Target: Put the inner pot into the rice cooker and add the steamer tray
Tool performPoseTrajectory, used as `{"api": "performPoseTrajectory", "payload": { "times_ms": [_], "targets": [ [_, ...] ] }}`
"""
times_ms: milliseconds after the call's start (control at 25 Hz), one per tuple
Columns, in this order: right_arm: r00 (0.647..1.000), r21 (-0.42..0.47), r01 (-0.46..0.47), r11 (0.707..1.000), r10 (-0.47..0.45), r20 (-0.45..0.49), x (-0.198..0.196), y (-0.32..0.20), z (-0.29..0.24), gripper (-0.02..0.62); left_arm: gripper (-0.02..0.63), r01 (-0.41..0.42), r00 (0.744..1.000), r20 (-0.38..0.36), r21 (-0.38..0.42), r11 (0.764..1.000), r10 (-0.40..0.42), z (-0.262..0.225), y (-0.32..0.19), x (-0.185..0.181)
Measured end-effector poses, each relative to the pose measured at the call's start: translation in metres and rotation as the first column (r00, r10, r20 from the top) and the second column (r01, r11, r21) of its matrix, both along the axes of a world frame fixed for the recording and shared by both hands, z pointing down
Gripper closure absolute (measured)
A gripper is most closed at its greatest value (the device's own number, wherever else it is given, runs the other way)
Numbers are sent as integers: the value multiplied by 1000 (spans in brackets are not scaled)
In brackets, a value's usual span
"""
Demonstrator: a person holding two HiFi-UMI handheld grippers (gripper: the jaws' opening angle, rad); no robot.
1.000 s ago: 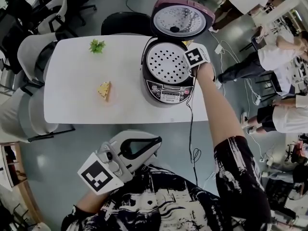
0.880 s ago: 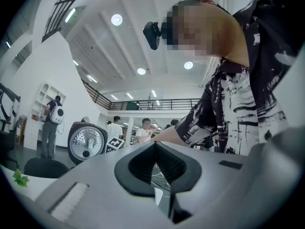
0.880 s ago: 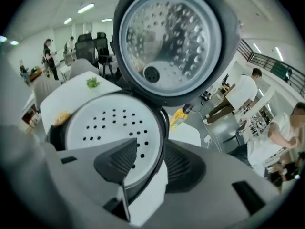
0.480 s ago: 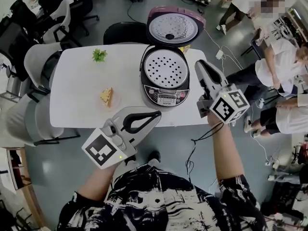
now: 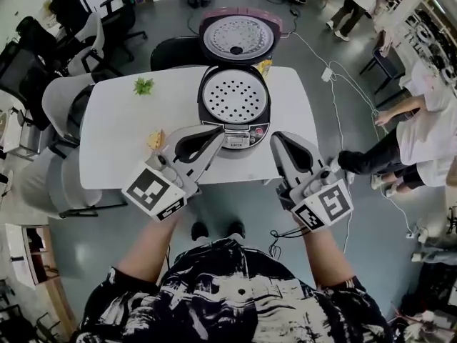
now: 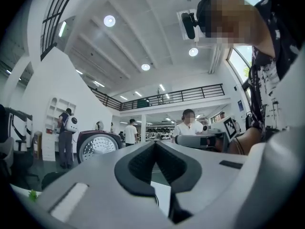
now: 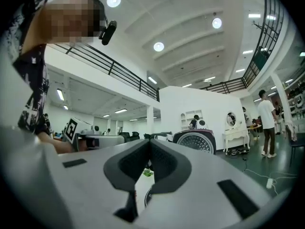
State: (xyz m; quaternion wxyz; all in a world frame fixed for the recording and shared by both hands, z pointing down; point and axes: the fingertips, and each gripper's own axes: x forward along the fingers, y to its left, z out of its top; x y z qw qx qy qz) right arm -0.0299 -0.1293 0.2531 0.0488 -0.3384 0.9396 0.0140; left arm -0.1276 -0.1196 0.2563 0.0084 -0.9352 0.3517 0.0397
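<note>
Steamer tray (image 5: 232, 97) (round, perforated, dull metal) sits in the glossy dark rice cooker (image 5: 241, 138) on the white table (image 5: 114, 134), at 1 o'clock from the left gripper (image 5: 218, 131) and 11 o'clock from the right gripper (image 5: 275, 138). Both pairs of jaws are pressed together and empty, the right's just closed.

white table (image 5: 121, 141) bears rice cooker (image 5: 239, 136), green sprig (image 5: 143, 86), yellow wedge (image 5: 155, 138).

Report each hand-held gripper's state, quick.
Left hand-held gripper: closed, holding nothing.
Right hand-held gripper: just closed, holding nothing.
</note>
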Motion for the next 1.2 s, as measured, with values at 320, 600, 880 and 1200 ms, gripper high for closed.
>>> {"api": "performPoseTrajectory", "payload": {
  "times_ms": [320,600,880,1200],
  "targets": [
    [1000,36,-4,999,4,-9,13,5,-4,597,601,39,999,13,-13,999,-39,9,1,9],
    [1000,32,11,999,-11,-16,11,-2,-2,598,601,54,998,11,-18,998,-54,13,4,9],
    [1000,-6,13,1000,-13,-13,7,-7,5,598,601,63,998,4,-26,998,-63,14,11,5],
    [1000,1,14,1000,-14,-26,4,-10,9,598,601,73,997,0,-31,997,-73,18,13,2]
  ]
}}
